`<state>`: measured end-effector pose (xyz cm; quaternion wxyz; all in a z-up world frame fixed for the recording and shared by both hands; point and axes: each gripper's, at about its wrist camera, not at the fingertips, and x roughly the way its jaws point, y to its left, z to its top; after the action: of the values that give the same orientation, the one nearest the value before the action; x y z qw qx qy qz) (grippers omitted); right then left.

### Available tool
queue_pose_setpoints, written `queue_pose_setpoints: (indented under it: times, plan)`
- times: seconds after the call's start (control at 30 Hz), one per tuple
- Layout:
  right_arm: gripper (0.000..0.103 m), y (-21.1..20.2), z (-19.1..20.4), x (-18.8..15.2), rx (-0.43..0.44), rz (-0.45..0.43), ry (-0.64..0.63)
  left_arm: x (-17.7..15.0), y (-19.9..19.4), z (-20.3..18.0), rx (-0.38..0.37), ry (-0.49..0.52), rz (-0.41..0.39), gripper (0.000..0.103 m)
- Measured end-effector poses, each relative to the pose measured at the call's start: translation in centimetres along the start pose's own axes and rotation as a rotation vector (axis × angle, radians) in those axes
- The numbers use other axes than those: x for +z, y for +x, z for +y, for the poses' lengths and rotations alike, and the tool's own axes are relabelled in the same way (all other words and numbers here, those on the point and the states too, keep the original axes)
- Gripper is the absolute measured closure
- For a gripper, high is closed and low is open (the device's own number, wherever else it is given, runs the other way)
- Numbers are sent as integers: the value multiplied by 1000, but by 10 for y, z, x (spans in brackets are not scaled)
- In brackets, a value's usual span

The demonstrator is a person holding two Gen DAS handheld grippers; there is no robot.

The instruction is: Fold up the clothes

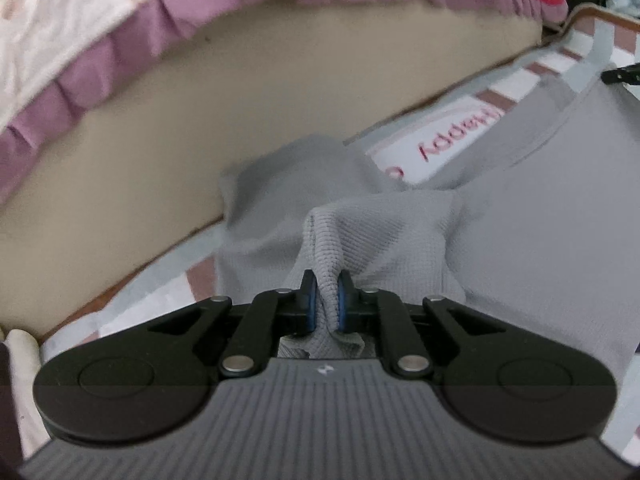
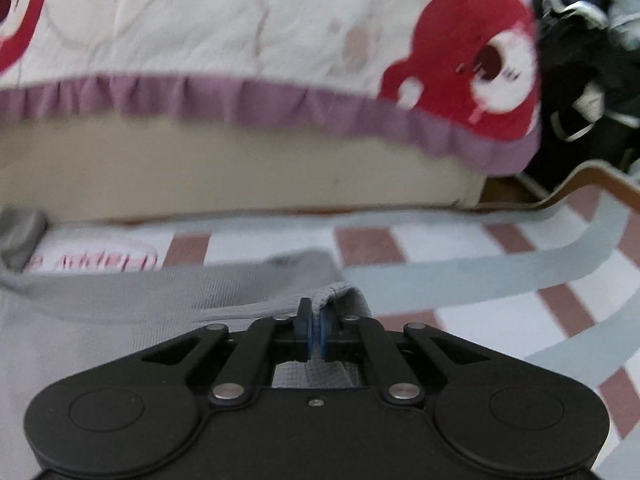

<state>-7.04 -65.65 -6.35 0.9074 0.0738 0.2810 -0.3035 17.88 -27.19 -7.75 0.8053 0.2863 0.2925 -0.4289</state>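
A light grey knitted garment (image 1: 540,220) lies spread on a checked sheet (image 1: 472,120). In the left wrist view my left gripper (image 1: 325,300) is shut on a bunched, ribbed fold of the grey garment, which rises in a ridge between the blue pads (image 1: 310,304). The right wrist view shows my right gripper (image 2: 315,332) shut on a thin edge of the same grey garment (image 2: 80,320), with the hem curling over just past the fingertips. The tip of the other gripper (image 1: 620,74) peeks in at the right edge of the left wrist view.
The sheet (image 2: 500,320) has white, pale blue and brownish-red checks. Behind it runs a beige bed side (image 2: 200,176) under a quilt with a purple frill (image 2: 280,100) and red bears (image 2: 472,60). Dark bags (image 2: 580,60) sit at far right.
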Motion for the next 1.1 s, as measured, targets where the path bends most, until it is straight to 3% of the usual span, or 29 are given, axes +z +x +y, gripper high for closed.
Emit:
queue_pose_setpoints:
  times: [0.2,0.27,0.3,0.37,0.4,0.43,0.47,0.53,0.6,0.67,0.77,0.97,1.1]
  plan:
    - [100,-1,1,40,26,-117,57,31,-13,20,158,-64,-84,94]
    - [100,17,16,60,22,-129,-41,46,-5,29,212,-92,-105,94]
    - [100,26,21,67,23,-126,-69,51,9,31,224,-90,-72,92]
    - [100,53,24,75,27,-82,-45,56,40,35,240,-78,27,81]
    - [96,67,25,73,-15,-56,-11,50,50,39,252,-103,67,64]
    - [77,75,26,68,-55,-20,23,44,58,43,265,-131,105,54]
    - [67,82,26,63,-95,19,57,33,57,50,253,-203,110,52]
    - [63,93,24,54,-135,98,133,12,51,63,166,-309,126,51]
    - [64,93,15,56,-40,142,196,-4,44,72,130,-352,163,51]
    - [62,86,6,63,5,129,267,-12,41,73,122,-351,212,51]
    - [61,74,-11,66,50,115,391,-11,36,60,111,-264,249,51]
    - [61,38,-33,51,93,155,527,18,6,13,49,48,380,51]
    - [61,9,-44,32,99,161,608,32,-22,-5,42,76,460,51]
